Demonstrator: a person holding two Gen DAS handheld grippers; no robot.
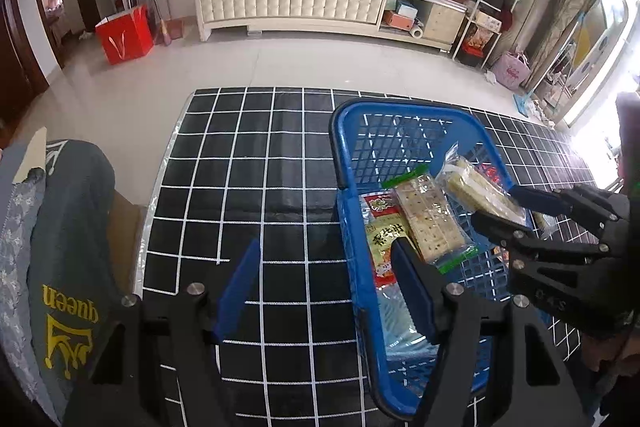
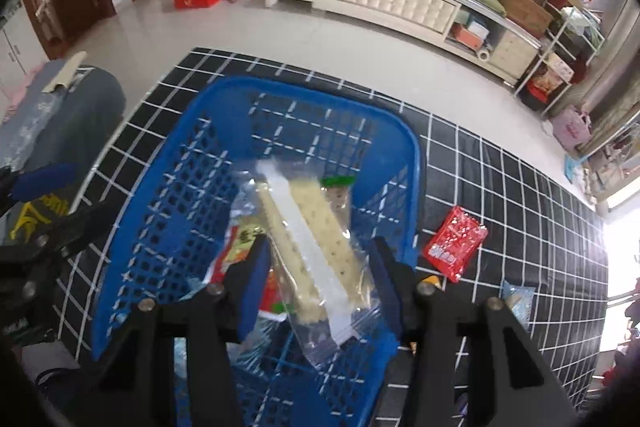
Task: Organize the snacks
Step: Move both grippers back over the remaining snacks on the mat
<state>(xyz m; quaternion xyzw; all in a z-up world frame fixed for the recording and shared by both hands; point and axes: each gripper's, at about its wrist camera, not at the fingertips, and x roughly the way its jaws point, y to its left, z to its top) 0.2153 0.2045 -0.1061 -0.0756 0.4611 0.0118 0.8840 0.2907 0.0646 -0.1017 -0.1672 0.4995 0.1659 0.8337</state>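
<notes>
Right hand-held gripper of mine holds a clear cracker packet between its blue pads, above the blue basket. Left hand-held gripper is wide apart and holds nothing, at the basket's near left wall. Inside lie more snack packets. On the checked surface, right of the basket, lies a red snack packet.

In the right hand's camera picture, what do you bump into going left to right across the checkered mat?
Grey cushion → blue basket → clear cracker pack held in the right gripper → red snack packet on the mat.
</notes>
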